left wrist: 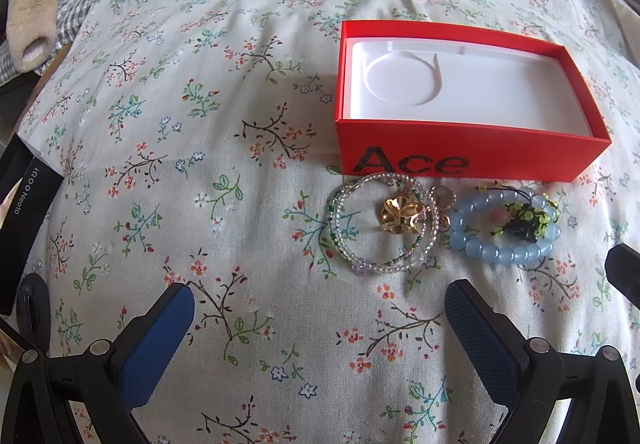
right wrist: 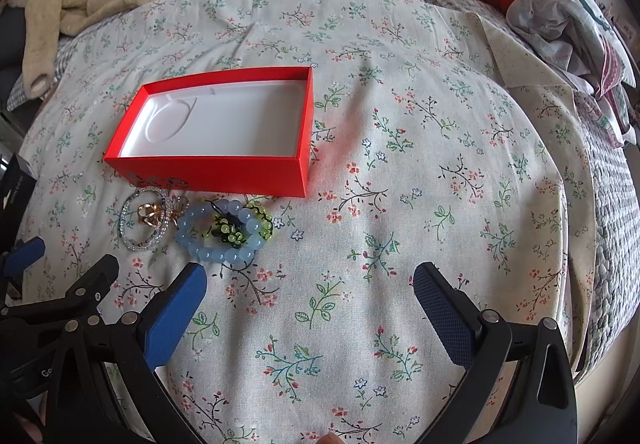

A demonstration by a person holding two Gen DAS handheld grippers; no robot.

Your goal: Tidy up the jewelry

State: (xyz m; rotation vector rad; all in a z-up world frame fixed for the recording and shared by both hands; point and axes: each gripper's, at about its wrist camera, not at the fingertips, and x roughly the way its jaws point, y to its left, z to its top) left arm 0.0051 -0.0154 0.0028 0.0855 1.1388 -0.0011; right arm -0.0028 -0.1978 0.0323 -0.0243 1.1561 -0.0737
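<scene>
Left gripper (left wrist: 320,308): we hold it low over the bed (left wrist: 240,124), jaws wide apart and holding nothing, aimed at the jewelry pile.
Clear bead bracelet (left wrist: 384,222): leftmost piece, lying flat on the floral cover just in front of the red box (left wrist: 460,154); the gold flower piece (left wrist: 400,215) lies across its ring.
Blue bead bracelet (left wrist: 504,232): just right of the clear one, apparently touching the gold cluster; a knotted green-and-black cord bracelet (left wrist: 528,222) lies on top of it.
Red box: lid off, its white tray bare, so we judge that nothing is stowed yet.
Right gripper (right wrist: 310,288): jaws likewise spread and bare, pointed at open cover to the right of the blue beads.
Step in hand: we judge this the start, the approach to the first pick.
Next move: we would close on one strand only, likely the nearest rim of the clear bracelet, pressing lightly into the soft bedding, and lift slowly in case the gold piece is snagged.
</scene>
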